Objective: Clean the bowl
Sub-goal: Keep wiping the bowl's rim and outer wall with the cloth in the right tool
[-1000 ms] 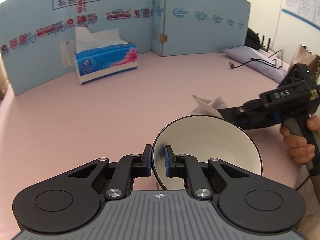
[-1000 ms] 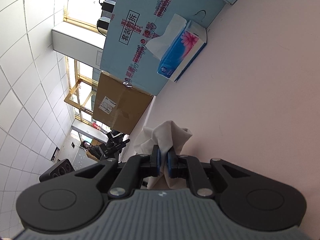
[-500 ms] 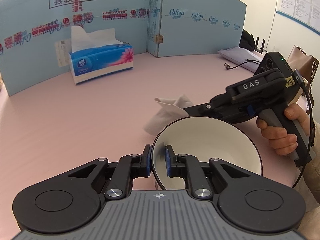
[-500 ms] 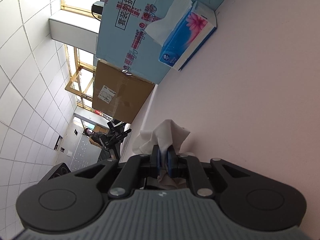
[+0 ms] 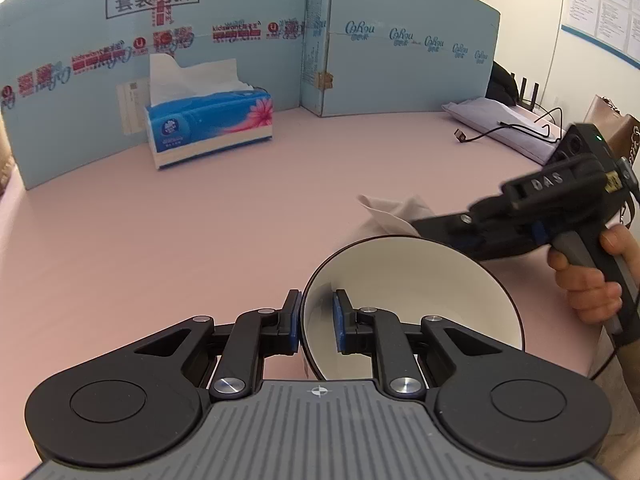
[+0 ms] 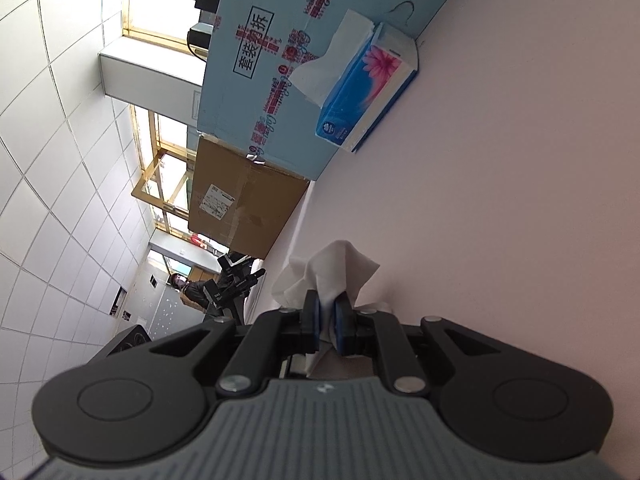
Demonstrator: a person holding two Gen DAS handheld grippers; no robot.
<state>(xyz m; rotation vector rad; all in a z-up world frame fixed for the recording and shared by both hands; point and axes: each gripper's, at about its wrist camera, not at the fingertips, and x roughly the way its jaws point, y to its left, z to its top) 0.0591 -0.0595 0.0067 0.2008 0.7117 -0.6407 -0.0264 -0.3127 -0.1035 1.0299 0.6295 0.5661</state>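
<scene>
A bowl (image 5: 416, 300), white inside with a dark rim, is tilted on its side above the pink table. My left gripper (image 5: 317, 320) is shut on its left rim, one pad inside and one outside. Just behind the bowl's far rim, a crumpled white tissue (image 5: 394, 210) sticks out from the right gripper, which a hand (image 5: 588, 280) holds by its grip. In the right wrist view, my right gripper (image 6: 327, 322) is shut on the tissue (image 6: 332, 270), which fans out beyond the pads. The bowl does not show in that view.
A blue tissue box (image 5: 208, 128) with a sheet pulled up stands at the back left against light-blue cardboard walls (image 5: 400, 56). A cable (image 5: 512, 128) and a folded cloth (image 5: 496, 118) lie at the back right. The pink table (image 5: 160, 232) stretches wide to the left.
The right gripper with the tissue swung in toward the bowl's far rim, then drew back a little to the right. The bowl stays clamped in my left gripper.
</scene>
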